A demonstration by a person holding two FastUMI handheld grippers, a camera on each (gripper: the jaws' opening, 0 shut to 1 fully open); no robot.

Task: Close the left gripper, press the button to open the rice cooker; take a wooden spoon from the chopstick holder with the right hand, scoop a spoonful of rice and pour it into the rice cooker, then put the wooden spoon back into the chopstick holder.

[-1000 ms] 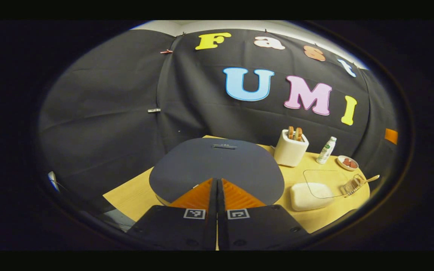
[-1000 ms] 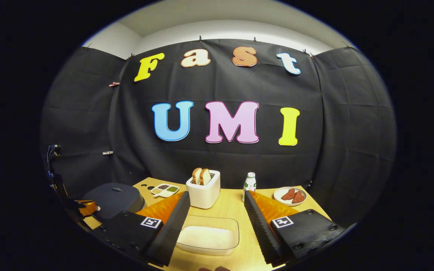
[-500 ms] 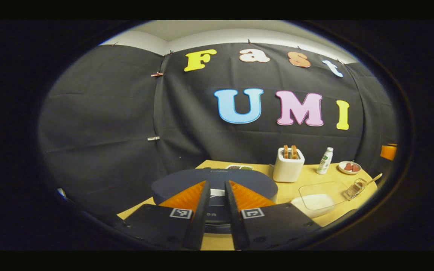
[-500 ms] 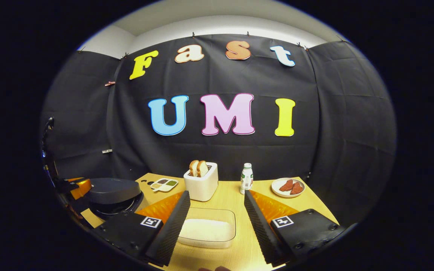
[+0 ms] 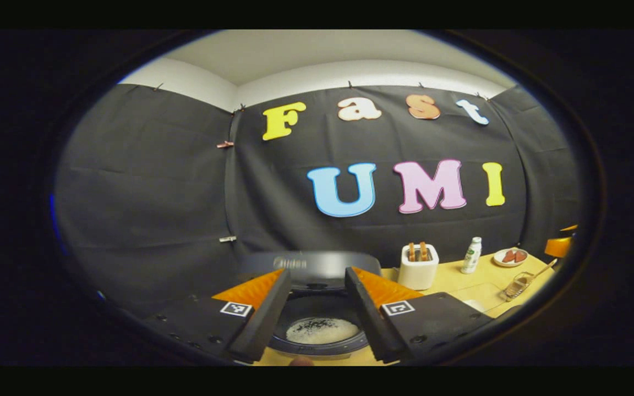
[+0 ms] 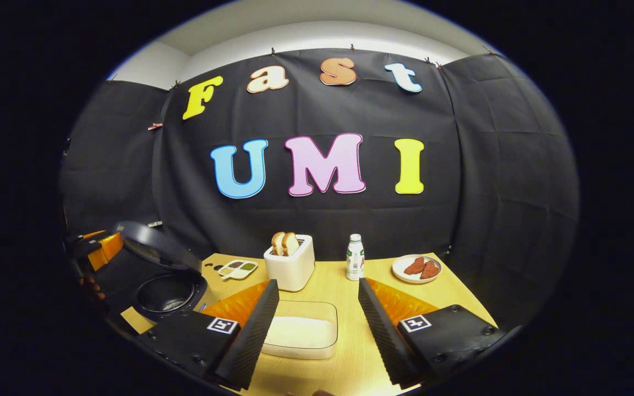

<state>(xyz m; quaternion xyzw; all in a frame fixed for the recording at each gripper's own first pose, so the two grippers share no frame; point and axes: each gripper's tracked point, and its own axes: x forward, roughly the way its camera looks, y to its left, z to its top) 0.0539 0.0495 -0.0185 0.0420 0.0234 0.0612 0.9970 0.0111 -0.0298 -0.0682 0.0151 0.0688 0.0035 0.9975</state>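
The left claw (image 5: 317,297) is spread wide and holds nothing, above the open rice cooker (image 5: 317,330). The right claw (image 6: 317,319) gapes empty over the rice container (image 6: 300,335) on the bench (image 6: 350,363).

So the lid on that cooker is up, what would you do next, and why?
Probably move the right hand-held gripper toward the wooden spoon in the chopstick holder. The rice cooker stands open, lid raised, so the button step looks done. The right hand-held gripper is open and holds nothing, hovering above the rice container.
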